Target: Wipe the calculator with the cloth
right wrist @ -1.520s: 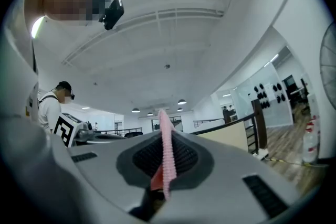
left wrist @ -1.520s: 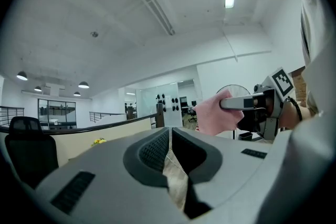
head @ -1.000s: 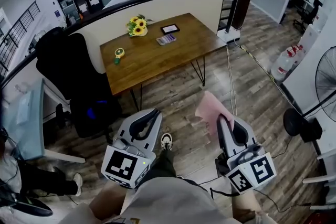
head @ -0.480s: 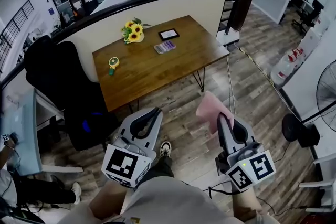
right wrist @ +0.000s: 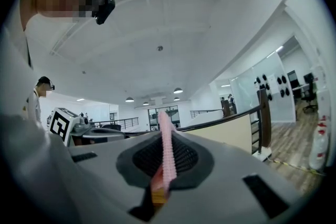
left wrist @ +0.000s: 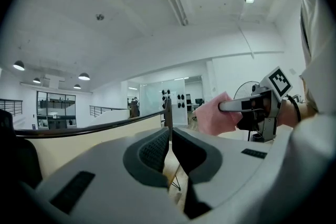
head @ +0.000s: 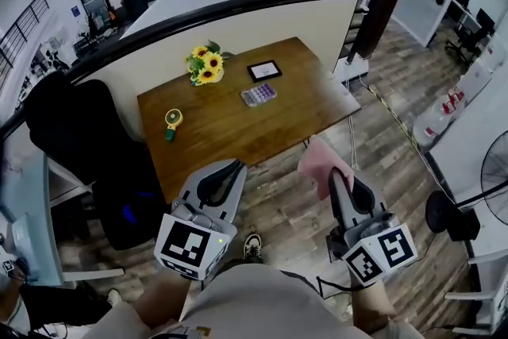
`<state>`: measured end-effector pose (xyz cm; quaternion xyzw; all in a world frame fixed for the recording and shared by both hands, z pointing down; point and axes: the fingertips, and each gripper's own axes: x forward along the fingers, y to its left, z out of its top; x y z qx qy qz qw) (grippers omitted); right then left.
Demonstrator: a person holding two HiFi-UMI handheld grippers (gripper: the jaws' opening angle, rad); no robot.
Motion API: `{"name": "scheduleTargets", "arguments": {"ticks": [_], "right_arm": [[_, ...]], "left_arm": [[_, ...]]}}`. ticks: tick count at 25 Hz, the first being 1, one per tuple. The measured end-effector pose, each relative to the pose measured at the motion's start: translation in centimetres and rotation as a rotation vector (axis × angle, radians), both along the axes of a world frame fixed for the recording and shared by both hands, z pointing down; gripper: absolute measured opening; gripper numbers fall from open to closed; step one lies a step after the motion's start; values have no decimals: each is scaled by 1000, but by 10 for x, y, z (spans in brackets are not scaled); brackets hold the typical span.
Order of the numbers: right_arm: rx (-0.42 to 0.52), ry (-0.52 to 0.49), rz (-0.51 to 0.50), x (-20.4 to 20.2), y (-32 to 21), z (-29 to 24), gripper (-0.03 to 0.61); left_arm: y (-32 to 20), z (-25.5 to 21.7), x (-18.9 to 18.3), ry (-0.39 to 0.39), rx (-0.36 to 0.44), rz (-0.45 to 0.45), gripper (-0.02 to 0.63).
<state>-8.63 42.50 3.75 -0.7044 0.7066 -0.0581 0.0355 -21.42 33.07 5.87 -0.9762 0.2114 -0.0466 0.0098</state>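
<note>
**Well short of the table, cloth in the tongs**

Seen from the head view, the calculator lies on the far half of the wooden table. Its long axis runs from about 8 to 2 o'clock; which end faces where is too small to tell. Bare wood lies between it and the table's near edge. A dark tablet sits near it at 12 o'clock, sunflowers at 10, and a small yellow fan well apart at 8. A black chair crowds the table's 9 o'clock end. Open floor separates the person from the table. The right gripper is clamped on the pink cloth, which stands edge-up. The left gripper has its jaws together with nothing between them.
</note>
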Motion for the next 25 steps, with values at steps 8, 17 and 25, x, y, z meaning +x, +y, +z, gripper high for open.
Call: {"name": "scheduleTargets", "arguments": {"ticks": [8,17,25], "right_arm": [[-13,-23,5,30,-69,16,15],[-31,-46,-26,92,-147,41,15],[-59,-69,-167,165,-241,49,15]], "left_arm": [[-65,12,20,-11,-6,-11,21],[-135,34,72,-47,-15,-51,21],[-208,43,137,-93,-30,-181,21]]}}
